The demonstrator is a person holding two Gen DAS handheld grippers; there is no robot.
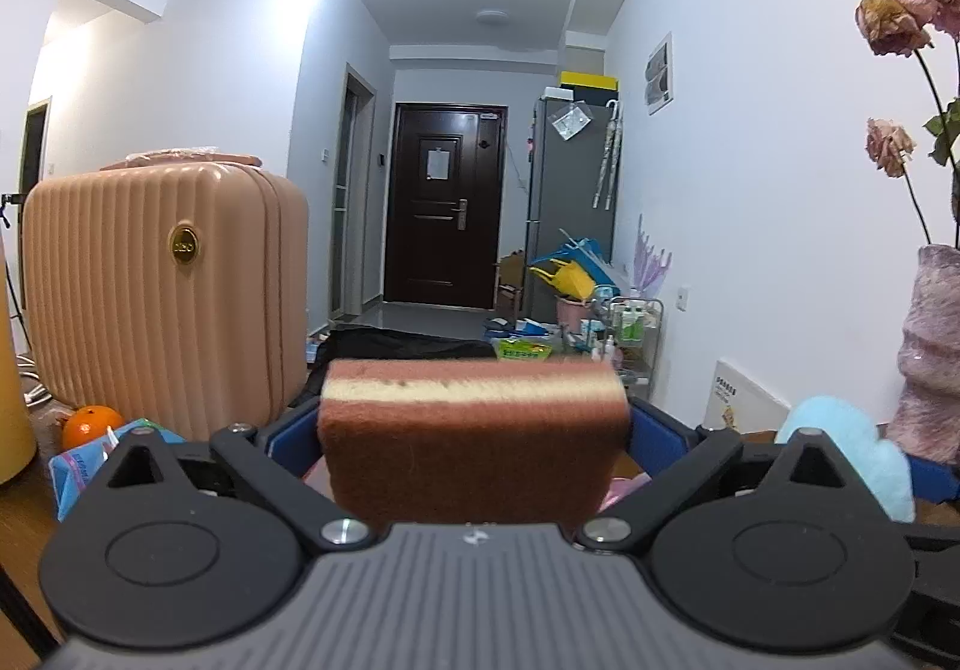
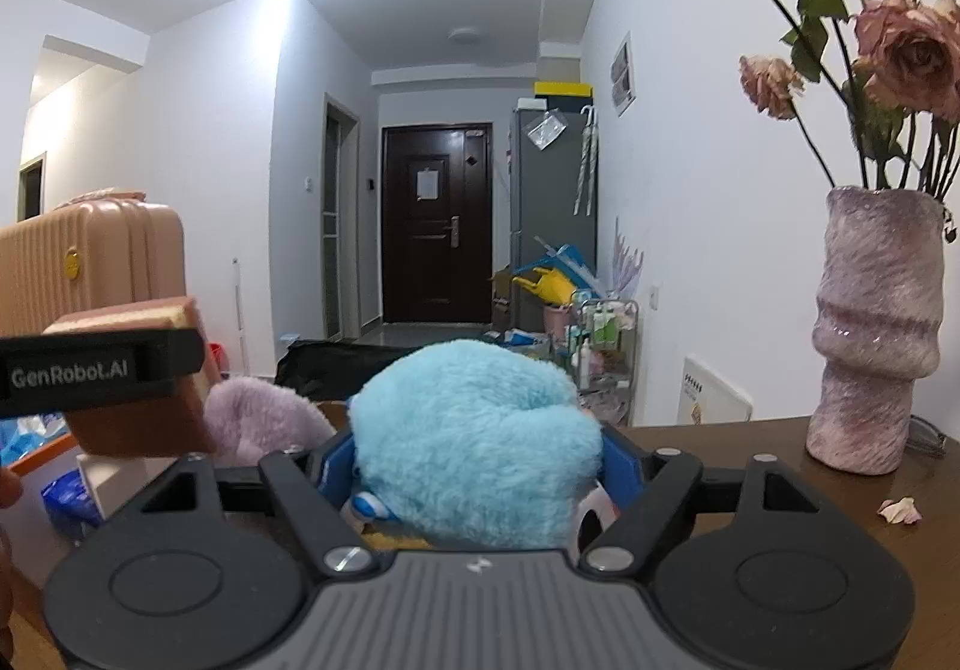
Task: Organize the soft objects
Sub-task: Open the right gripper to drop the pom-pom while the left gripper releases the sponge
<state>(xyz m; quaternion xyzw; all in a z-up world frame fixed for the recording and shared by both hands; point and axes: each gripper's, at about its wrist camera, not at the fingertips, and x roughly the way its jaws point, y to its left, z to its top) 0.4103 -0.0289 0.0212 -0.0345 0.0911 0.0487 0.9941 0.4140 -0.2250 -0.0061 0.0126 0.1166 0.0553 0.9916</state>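
Note:
A brown sponge (image 1: 468, 466) with a cream stripe stands upright between the blue pads of my left gripper (image 1: 474, 430), which is shut on it. In the right wrist view the same sponge (image 2: 144, 430) shows at the left, behind a black finger (image 2: 102, 370) of the left gripper. My right gripper (image 2: 477, 460) is shut on a fluffy blue plush toy (image 2: 474, 418), which fills the gap between its pads. The toy's blue fur (image 1: 852, 454) also shows at the right of the left wrist view. A lilac plush (image 2: 264, 418) lies on the table between the two grippers.
A pink ribbed suitcase (image 1: 162, 286) stands at the left, with an orange (image 1: 90, 424) and a blue tissue pack (image 1: 90, 466) before it. A purple vase (image 2: 876, 334) of dried roses stands at the right on the wooden table (image 2: 750, 442), a fallen petal (image 2: 900, 511) near it.

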